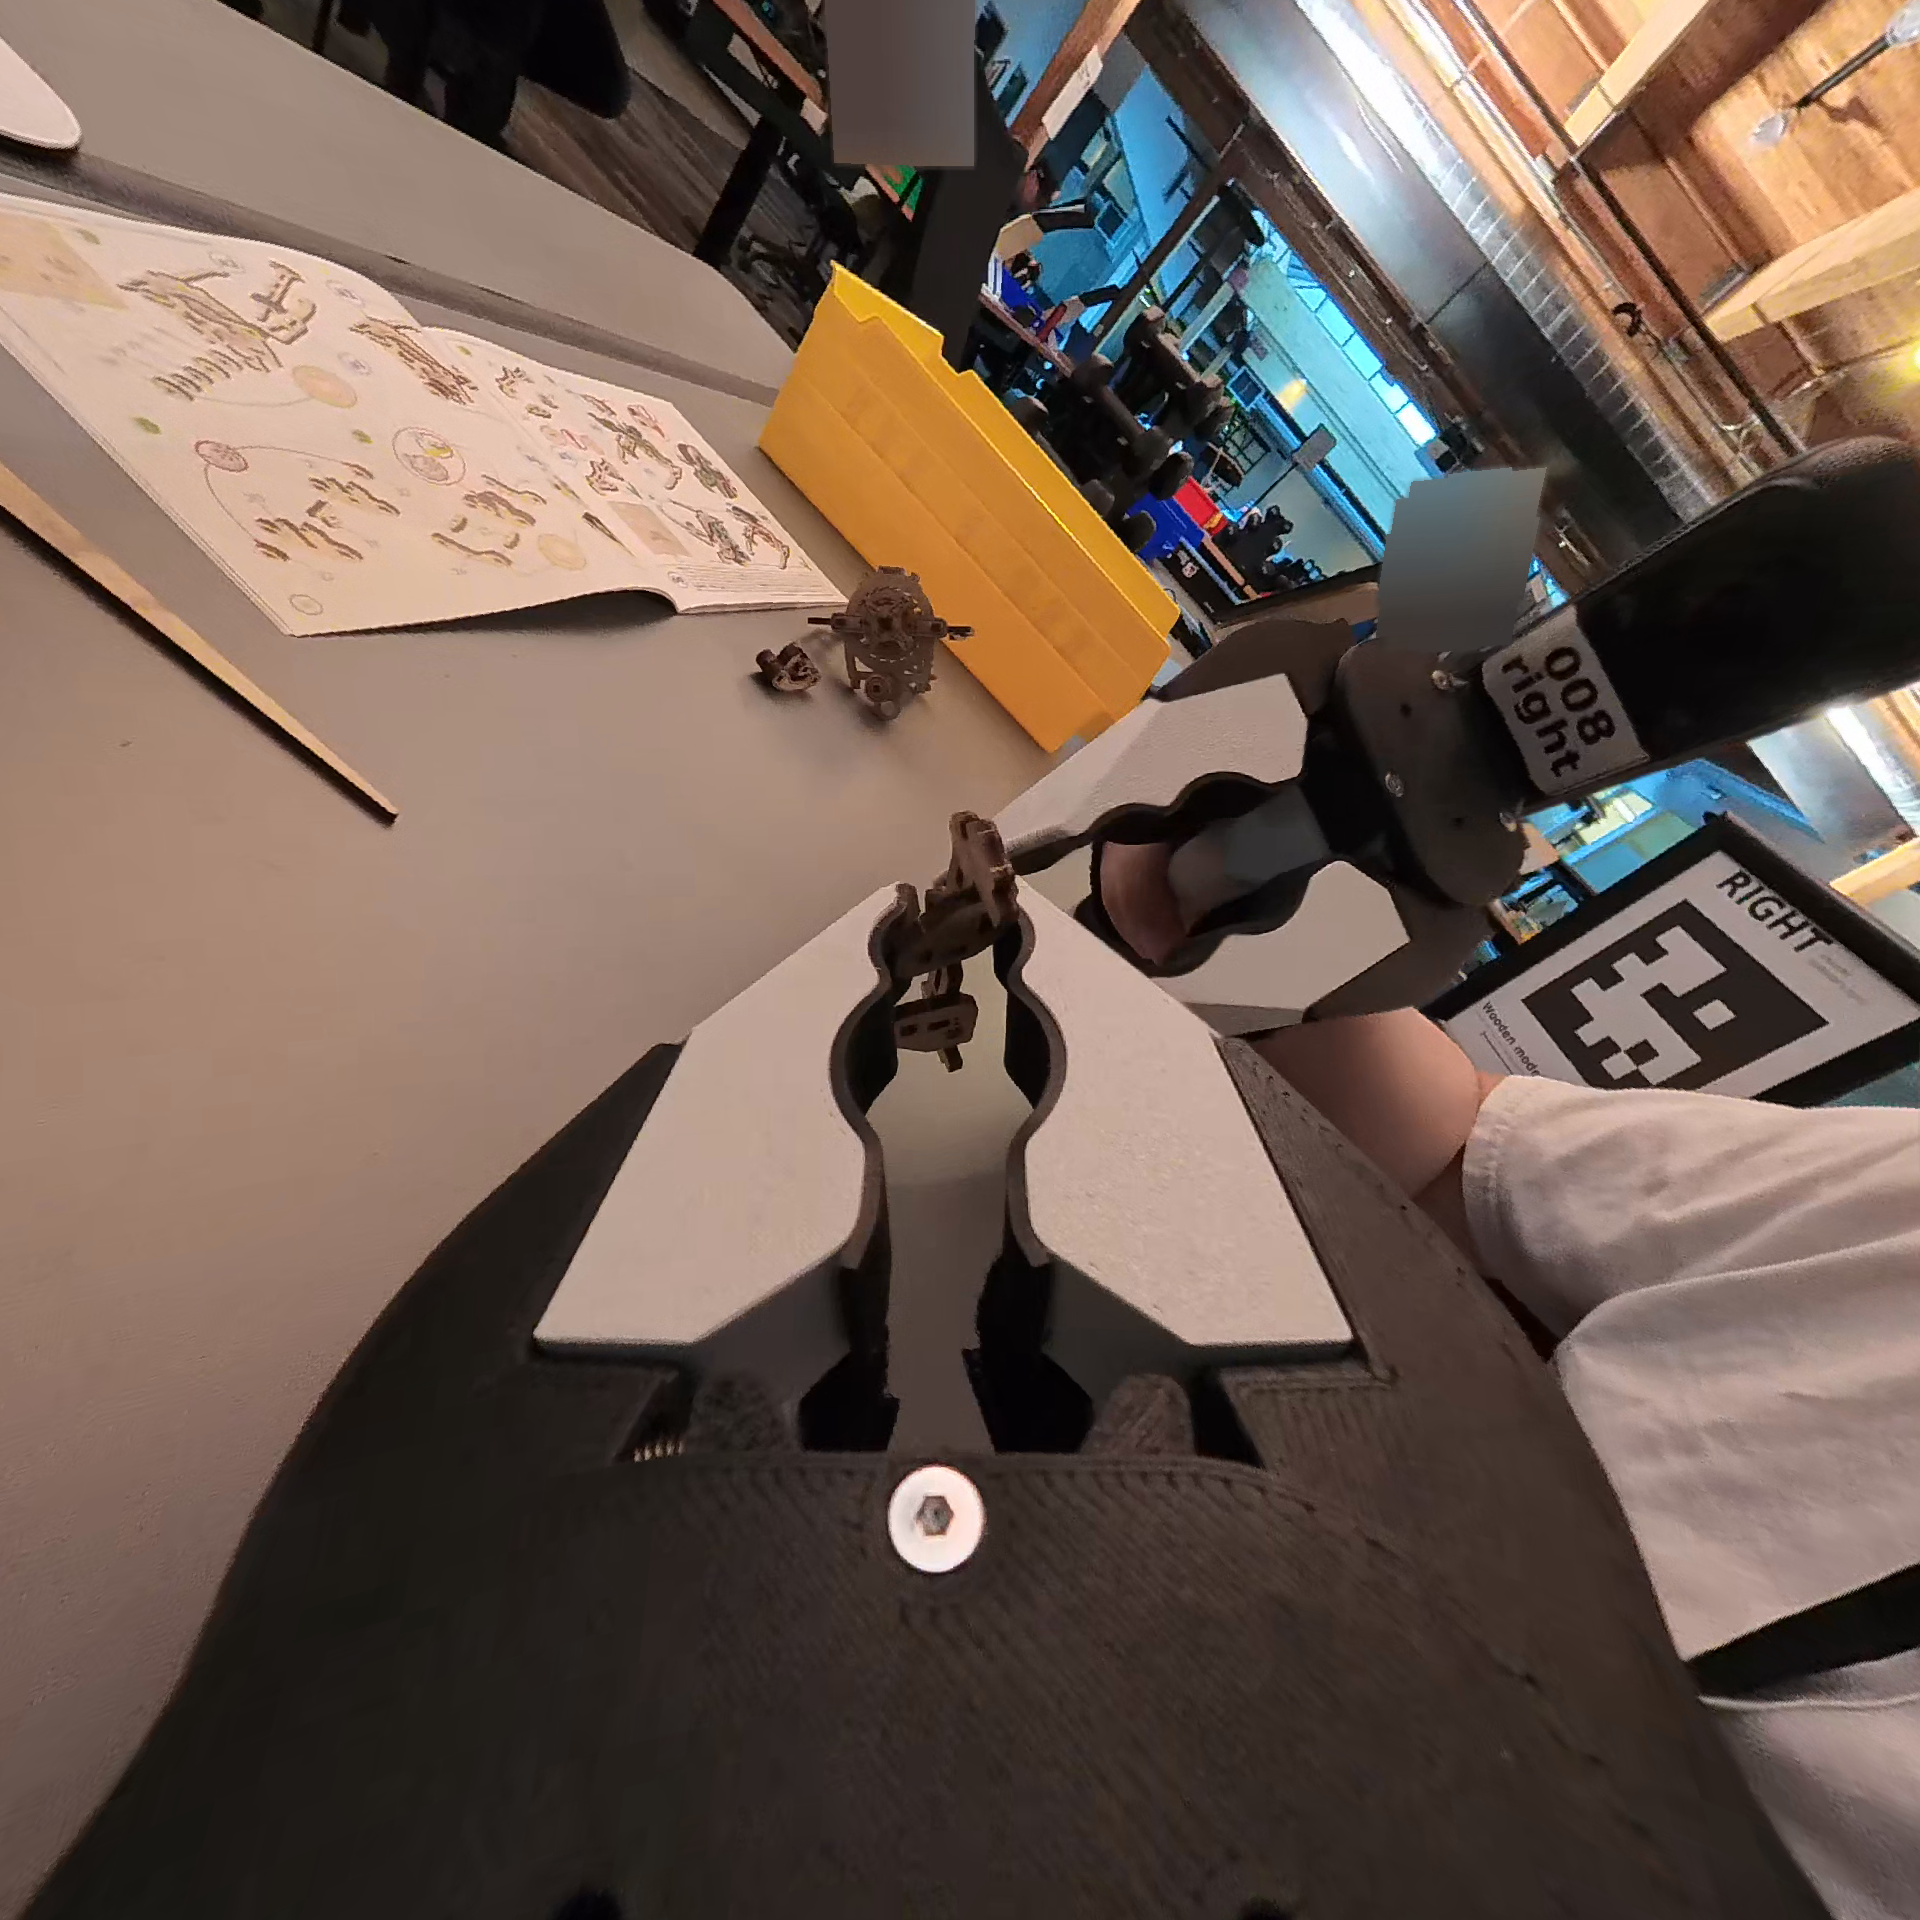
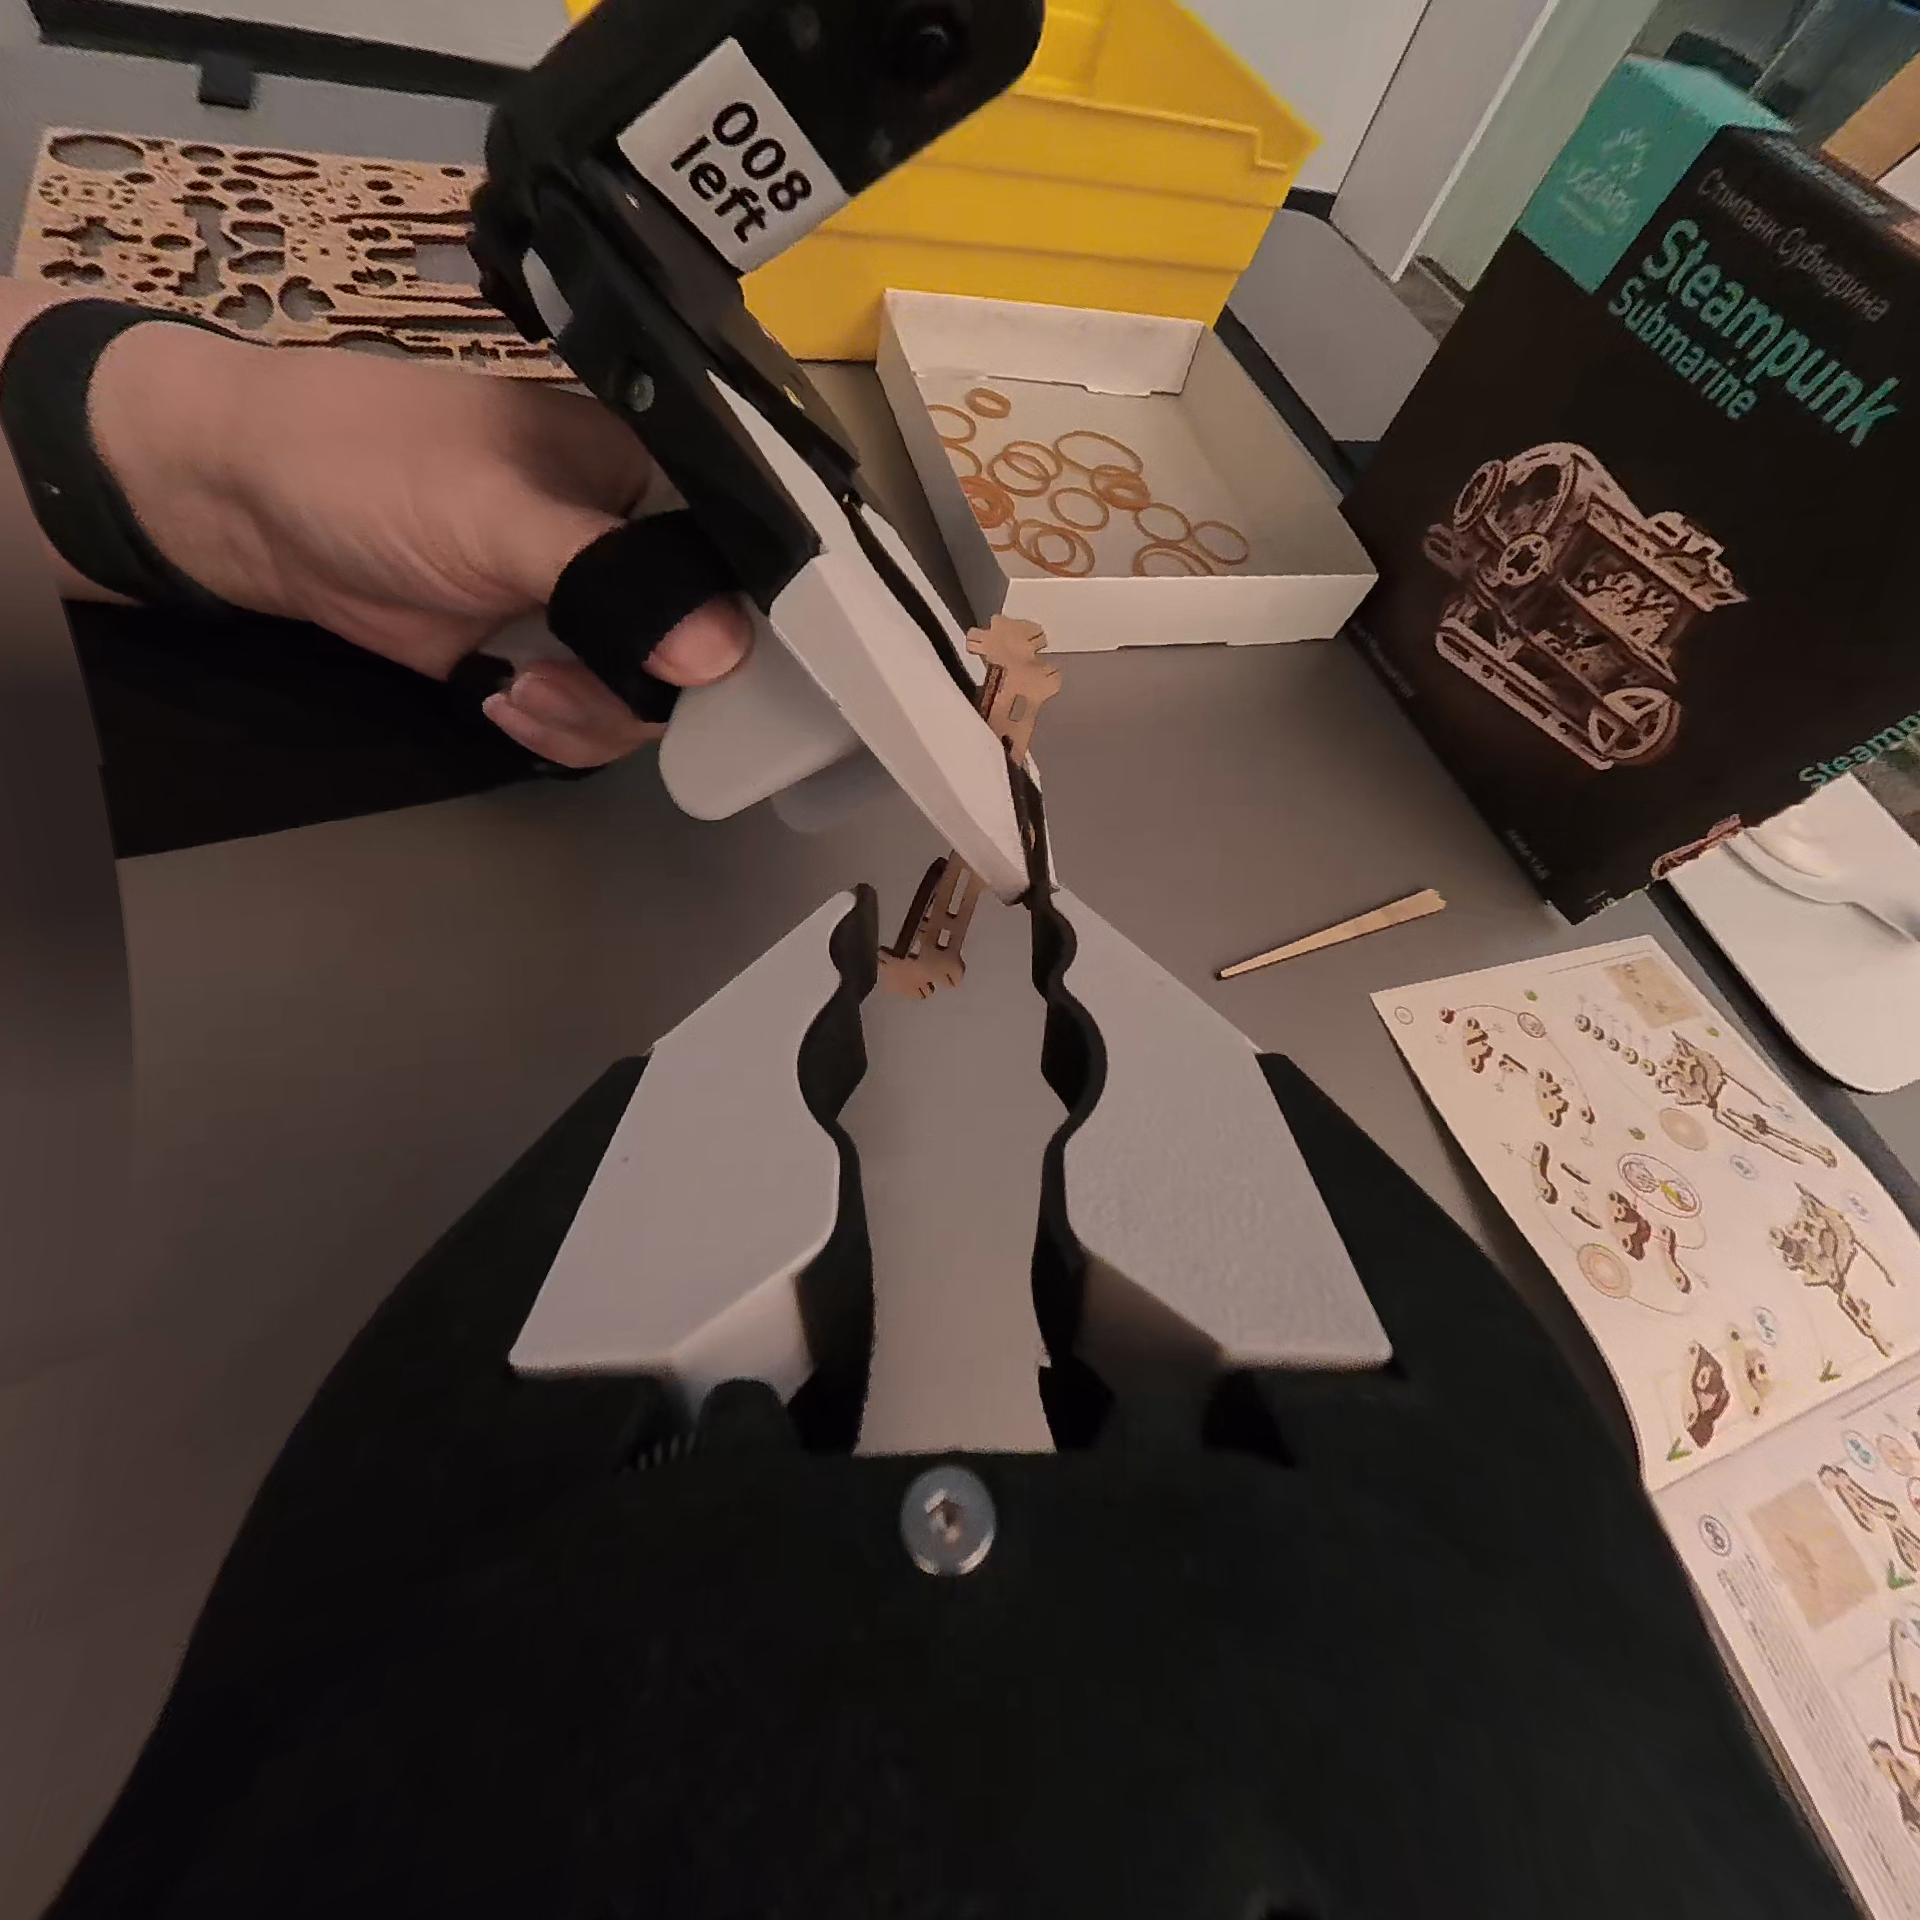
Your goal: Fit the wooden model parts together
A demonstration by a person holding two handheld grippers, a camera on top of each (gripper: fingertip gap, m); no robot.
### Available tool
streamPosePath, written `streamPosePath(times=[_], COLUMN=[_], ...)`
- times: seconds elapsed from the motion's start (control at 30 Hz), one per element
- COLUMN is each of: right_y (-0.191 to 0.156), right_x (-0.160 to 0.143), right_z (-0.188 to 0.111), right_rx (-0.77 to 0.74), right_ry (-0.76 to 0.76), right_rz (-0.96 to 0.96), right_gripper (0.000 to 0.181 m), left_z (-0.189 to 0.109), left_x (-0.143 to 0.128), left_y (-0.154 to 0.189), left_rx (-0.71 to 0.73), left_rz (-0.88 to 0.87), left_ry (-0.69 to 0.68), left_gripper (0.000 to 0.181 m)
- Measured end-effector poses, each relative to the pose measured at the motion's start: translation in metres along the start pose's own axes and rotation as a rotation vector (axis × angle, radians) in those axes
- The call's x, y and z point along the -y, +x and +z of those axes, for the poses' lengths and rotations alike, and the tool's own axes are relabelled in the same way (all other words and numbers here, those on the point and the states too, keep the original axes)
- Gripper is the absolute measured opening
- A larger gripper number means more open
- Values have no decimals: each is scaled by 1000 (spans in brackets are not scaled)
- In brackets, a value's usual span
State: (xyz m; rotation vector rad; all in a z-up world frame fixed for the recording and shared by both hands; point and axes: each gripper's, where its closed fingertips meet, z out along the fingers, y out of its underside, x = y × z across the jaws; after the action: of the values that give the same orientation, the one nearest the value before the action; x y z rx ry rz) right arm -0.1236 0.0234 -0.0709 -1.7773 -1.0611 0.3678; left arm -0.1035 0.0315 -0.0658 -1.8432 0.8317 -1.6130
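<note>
My left gripper (image 1: 956,914) is shut on a small brown wooden subassembly (image 1: 951,935) and holds it above the grey table (image 1: 520,883). In the right wrist view the left gripper (image 2: 1016,868) comes in from the upper left, with the wooden subassembly (image 2: 1013,686) sticking out along its fingers. A lower wooden part of it (image 2: 928,935) hangs between my right gripper's fingertips. My right gripper (image 2: 954,906) is open around that part, with a gap on both sides. It also shows in the left wrist view (image 1: 1060,878), its tips right beside the held piece.
A built wooden assembly (image 1: 888,644) and a small wooden piece (image 1: 788,667) lie by the yellow bin (image 1: 966,520). An open instruction booklet (image 2: 1662,1195), a wooden stick (image 2: 1330,935), a white tray (image 2: 1195,613) of rubber bands, the kit box (image 2: 1621,520) and a punched plywood sheet (image 2: 239,229) surround the work spot. The grippers are tip to tip, or close to it.
</note>
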Motion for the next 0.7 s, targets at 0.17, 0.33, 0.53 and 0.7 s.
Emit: streamPosePath(times=[0.17,0.33,0.53,0.7], right_y=[3,7,6,8], right_x=[-1,-4,-3,-8], right_z=[6,8,7,8], right_rx=[-39,-96,-61,-54], right_ry=[-6,-37,-14,-27], right_rz=[40,-17,26,24], right_gripper=[30,24,26,31], left_z=[-1,-1,-1,-1], left_x=[2,1,1,4], left_y=[-1,-3,-2,4], left_rx=[19,33,36,8], left_rz=[-17,-22,-20,-16], left_ry=[24,20,21,35], left_gripper=[12,12,12,12])
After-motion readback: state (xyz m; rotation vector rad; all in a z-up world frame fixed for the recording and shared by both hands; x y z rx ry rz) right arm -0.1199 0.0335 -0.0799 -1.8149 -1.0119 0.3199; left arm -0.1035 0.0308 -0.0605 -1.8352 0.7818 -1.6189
